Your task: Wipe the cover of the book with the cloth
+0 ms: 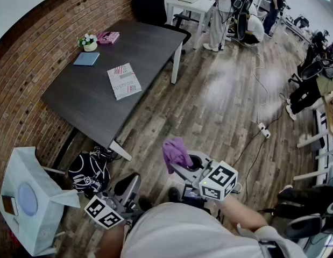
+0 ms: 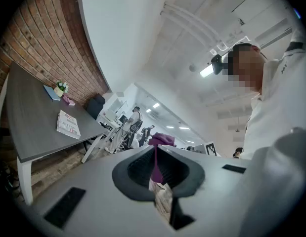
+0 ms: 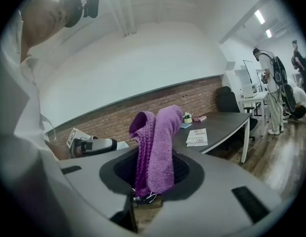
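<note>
The book (image 1: 124, 80), white with red print, lies flat on the dark table (image 1: 101, 106), far ahead of both grippers; it also shows as the book (image 2: 67, 124) and the book (image 3: 196, 137). My right gripper (image 1: 175, 168) is shut on a purple knitted cloth (image 1: 176, 152), which stands up out of the jaws and folds over, cloth (image 3: 157, 152). My left gripper (image 1: 135, 178) is low at the left, shut with nothing in it. In the left gripper view the cloth (image 2: 162, 139) shows beyond the closed jaws of the left gripper (image 2: 156, 171). The right gripper (image 3: 152, 179) points towards the table.
On the table's far end are a blue notebook (image 1: 86, 58), a small flower pot (image 1: 89, 42) and a pink item (image 1: 107, 37). A black chair (image 1: 150, 4) stands behind it. A black backpack (image 1: 88, 172) and a white bag (image 1: 32, 198) sit on the floor at left. A power strip (image 1: 264, 130) lies at right.
</note>
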